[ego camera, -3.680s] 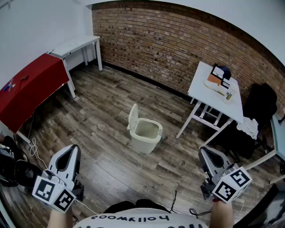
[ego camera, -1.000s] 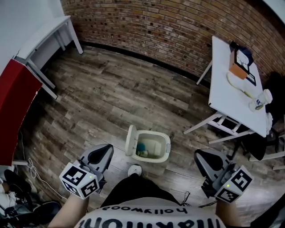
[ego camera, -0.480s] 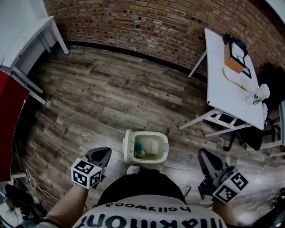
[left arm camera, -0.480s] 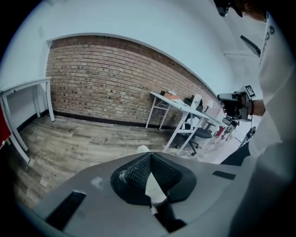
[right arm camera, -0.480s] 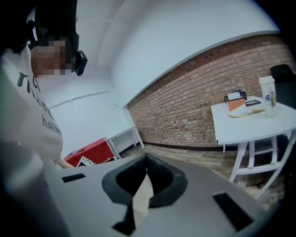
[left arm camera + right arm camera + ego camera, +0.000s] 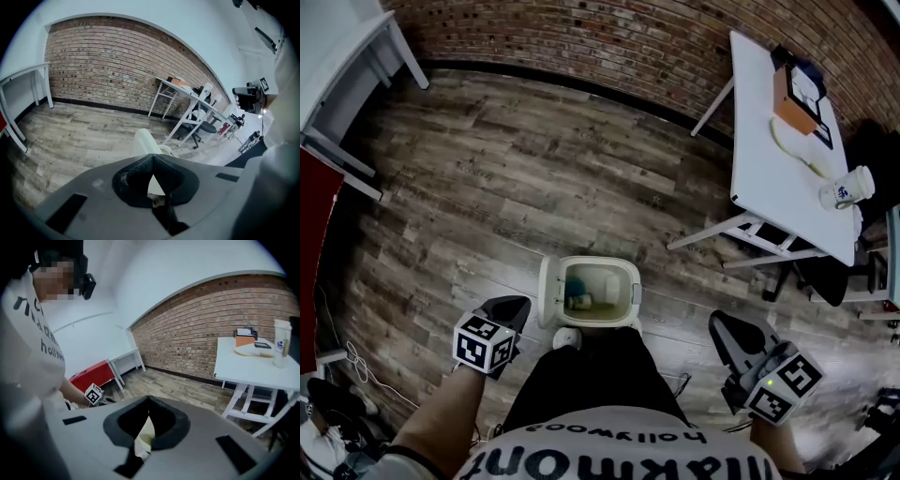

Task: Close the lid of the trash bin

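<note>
A cream trash bin (image 6: 598,292) stands on the wood floor just ahead of my legs. Its lid (image 6: 547,292) is swung up on the bin's left side, and a bluish item (image 6: 577,302) lies inside. My left gripper (image 6: 515,305) is shut and empty, a little below and left of the lid without touching it. In the left gripper view the lid (image 6: 146,142) rises just beyond the shut left gripper (image 6: 152,155). My right gripper (image 6: 719,324) hangs shut and empty well to the right of the bin. Cream bin plastic (image 6: 145,435) shows through the right gripper (image 6: 149,400).
A white trestle table (image 6: 773,141) with a cup (image 6: 847,190) and a box stands at the right, with dark chairs beyond it. A brick wall (image 6: 581,37) runs along the back. Another white table (image 6: 337,56) and a red one sit at the left. Cables lie at bottom left.
I have walked up to the bin; it went from mid-room to right at my feet. The left gripper has closed in on the lid's side. The lid is still up.
</note>
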`<state>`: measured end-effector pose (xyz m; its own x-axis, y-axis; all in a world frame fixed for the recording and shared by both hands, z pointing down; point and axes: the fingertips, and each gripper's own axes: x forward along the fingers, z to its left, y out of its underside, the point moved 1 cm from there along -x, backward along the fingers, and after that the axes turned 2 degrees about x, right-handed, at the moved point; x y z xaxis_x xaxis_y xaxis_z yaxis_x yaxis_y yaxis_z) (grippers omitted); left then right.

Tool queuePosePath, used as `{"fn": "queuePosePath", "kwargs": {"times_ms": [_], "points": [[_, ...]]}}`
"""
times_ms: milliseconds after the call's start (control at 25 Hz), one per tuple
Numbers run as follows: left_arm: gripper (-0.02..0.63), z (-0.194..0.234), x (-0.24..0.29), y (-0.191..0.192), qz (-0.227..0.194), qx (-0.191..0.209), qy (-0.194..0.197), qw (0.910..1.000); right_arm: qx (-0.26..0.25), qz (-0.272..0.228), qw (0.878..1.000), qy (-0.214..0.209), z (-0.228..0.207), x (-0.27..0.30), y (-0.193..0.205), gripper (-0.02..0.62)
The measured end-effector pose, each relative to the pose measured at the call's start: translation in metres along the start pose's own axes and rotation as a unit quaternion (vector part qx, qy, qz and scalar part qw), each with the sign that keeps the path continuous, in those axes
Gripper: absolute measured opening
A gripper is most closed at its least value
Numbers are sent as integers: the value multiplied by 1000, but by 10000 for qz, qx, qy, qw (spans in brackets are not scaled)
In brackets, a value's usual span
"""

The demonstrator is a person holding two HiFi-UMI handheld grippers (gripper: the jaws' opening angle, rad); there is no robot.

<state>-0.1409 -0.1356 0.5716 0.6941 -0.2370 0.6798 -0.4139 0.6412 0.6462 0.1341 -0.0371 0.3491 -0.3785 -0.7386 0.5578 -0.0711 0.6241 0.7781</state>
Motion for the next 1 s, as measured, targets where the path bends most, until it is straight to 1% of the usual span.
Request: {"fn": "queuePosePath", "kwargs": {"times_ms": [80, 160, 240, 280, 320, 400, 440, 480, 520, 560, 600, 640, 760, 840, 920, 1000], "points": [[6, -11, 9, 4, 140, 0, 118, 9998, -130, 148, 9998, -32, -7, -2, 3, 8], [6, -27, 18, 5, 268, 37, 288, 9992, -94, 110, 9999, -63, -14, -6, 0, 6], [6, -39, 24, 2, 293, 83, 328, 9990, -67, 67, 9999, -79, -22, -12, -3, 8], [6, -40, 24, -2, 228, 81, 226, 9995, -82, 71, 9999, -83, -26, -15, -4, 6], [6, -36, 22, -6, 125, 56, 22, 9999, -108, 86, 9999, -77, -30, -19, -4, 8], [6, -12, 12, -9, 26, -15, -631, 9980, -131, 127, 9998, -25, -38, -27, -3, 6], [6, 3, 6, -4, 129, -37, -977, 9951, -103, 147, 9998, 6, -43, -31, -2, 8], [6, 16, 3, 5, 337, -47, -1223, 9919, -54, 165, 9998, 33, -47, -35, -1, 8], [6, 24, 4, 15, 602, -49, -1314, 9895, -3, 186, 9998, 53, -51, -38, 0, 6], [6, 25, 10, 24, 852, -37, -1254, 9884, 31, 220, 9997, 67, -54, -40, 2, 7], [6, 22, 18, 29, 1020, -5, -1079, 9889, 34, 272, 9996, 76, -56, -42, 5, 8], [6, 14, 28, 30, 1078, 38, -838, 9906, 5, 341, 9994, 79, -58, -43, 7, 7], [6, -16, 55, 14, 914, 38, -105, 9957, -124, 539, 9985, 65, -64, -44, 15, 8], [6, -37, 73, 6, 902, 103, 259, 9955, -56, 585, 9983, 48, -71, -45, 18, 7], [6, -55, 90, 4, 982, 222, 458, 9939, 32, 620, 9981, 5, -77, -45, 22, 6], [6, -69, 104, 3, 1059, 213, 542, 9927, 23, 705, 9975, -45, -81, -45, 27, 8]]}}
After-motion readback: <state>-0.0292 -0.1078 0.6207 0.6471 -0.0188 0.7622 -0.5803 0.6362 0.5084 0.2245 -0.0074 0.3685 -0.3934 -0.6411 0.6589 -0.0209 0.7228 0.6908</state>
